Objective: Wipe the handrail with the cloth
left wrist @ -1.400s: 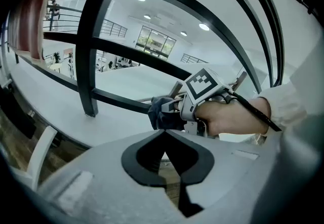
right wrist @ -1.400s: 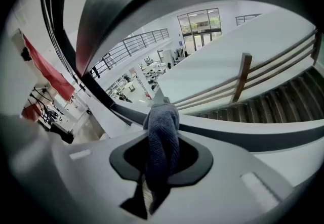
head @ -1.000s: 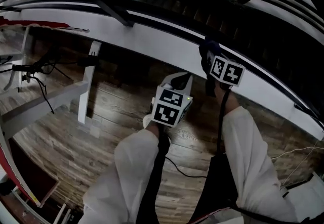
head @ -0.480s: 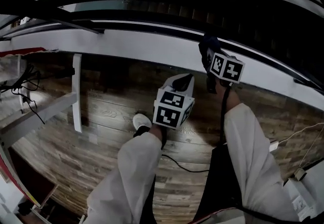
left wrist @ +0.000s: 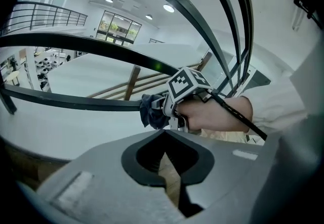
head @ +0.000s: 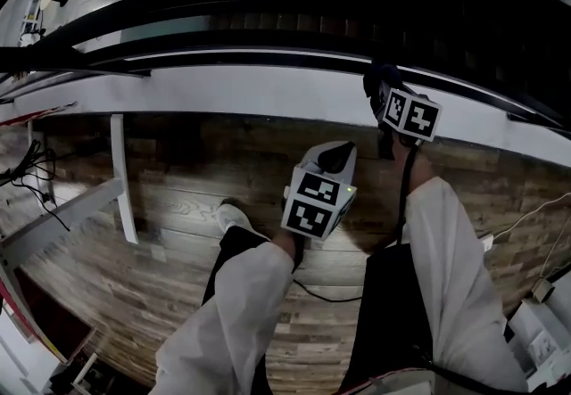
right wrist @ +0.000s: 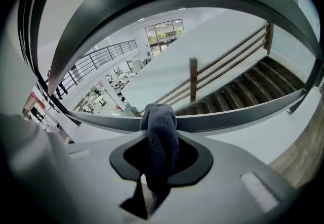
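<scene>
Head view: we hold two grippers. The right gripper (head: 385, 97) carries the one cloth (head: 376, 78), and the left gripper (head: 332, 153) hangs just beside it over plank floor (head: 178, 206).

Left gripper view: jaws together, empty; ahead, the cloth touches the rail (left wrist: 76, 100).

Right gripper view: jaws clenched on the cloth (dark, bunched), whose tip meets the rail just beyond the fingers.

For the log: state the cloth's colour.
Dark grey-blue woven cloth, clearest in the right gripper view.
</scene>
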`<move>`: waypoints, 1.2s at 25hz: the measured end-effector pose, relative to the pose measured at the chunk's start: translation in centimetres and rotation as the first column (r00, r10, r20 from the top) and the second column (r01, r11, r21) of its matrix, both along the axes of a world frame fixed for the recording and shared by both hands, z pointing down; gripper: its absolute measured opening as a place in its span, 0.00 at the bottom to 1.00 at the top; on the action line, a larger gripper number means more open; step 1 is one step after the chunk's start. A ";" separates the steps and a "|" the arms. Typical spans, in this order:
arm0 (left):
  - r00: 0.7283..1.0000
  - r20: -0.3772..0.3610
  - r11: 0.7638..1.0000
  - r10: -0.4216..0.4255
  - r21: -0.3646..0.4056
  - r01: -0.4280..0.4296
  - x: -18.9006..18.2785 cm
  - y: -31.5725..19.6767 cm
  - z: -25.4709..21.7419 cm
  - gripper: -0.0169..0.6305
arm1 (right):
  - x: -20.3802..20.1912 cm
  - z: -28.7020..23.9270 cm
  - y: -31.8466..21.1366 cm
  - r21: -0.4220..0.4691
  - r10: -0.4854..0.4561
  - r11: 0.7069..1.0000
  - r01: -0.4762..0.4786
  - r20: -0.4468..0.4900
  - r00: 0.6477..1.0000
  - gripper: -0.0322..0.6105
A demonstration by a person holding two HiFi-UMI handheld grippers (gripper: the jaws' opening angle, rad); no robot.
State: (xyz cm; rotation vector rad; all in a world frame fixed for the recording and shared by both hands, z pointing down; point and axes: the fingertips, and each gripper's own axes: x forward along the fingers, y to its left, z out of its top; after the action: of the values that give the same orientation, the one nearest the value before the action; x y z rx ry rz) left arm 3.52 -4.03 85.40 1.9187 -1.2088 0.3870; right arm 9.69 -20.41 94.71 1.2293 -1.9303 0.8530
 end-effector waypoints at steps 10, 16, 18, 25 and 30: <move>0.998 -0.014 0.998 0.057 0.004 -0.057 9.6 -1.8 -0.4 0.03 | 10.9 -0.4 -2.3 0.022 0.066 0.998 -0.066 0.000 0.998 0.17; 0.996 -0.045 0.997 0.073 0.005 -0.073 15.1 -3.1 -0.6 0.03 | 16.8 -0.5 -4.0 0.035 0.091 0.995 -0.091 -0.010 0.996 0.17; 0.996 -0.043 0.997 0.083 0.010 -0.082 17.0 -3.5 -0.6 0.03 | 19.1 -0.6 -4.6 0.038 0.105 0.994 -0.104 -0.013 0.994 0.17; 0.990 -0.049 0.992 0.130 0.014 -0.129 23.6 -5.0 0.0 0.03 | 26.6 -0.2 -6.6 0.047 0.147 0.988 -0.146 -0.017 0.989 0.17; 0.987 -0.061 0.988 0.151 0.026 -0.150 27.8 -6.2 0.6 0.03 | 31.4 0.3 -7.6 0.057 0.165 0.985 -0.163 -0.030 0.986 0.17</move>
State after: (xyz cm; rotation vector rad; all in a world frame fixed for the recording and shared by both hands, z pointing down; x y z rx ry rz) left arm 31.29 -10.27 86.00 2.0321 -1.0342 0.3914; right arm 41.13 -28.03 95.04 1.4423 -1.8539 0.8614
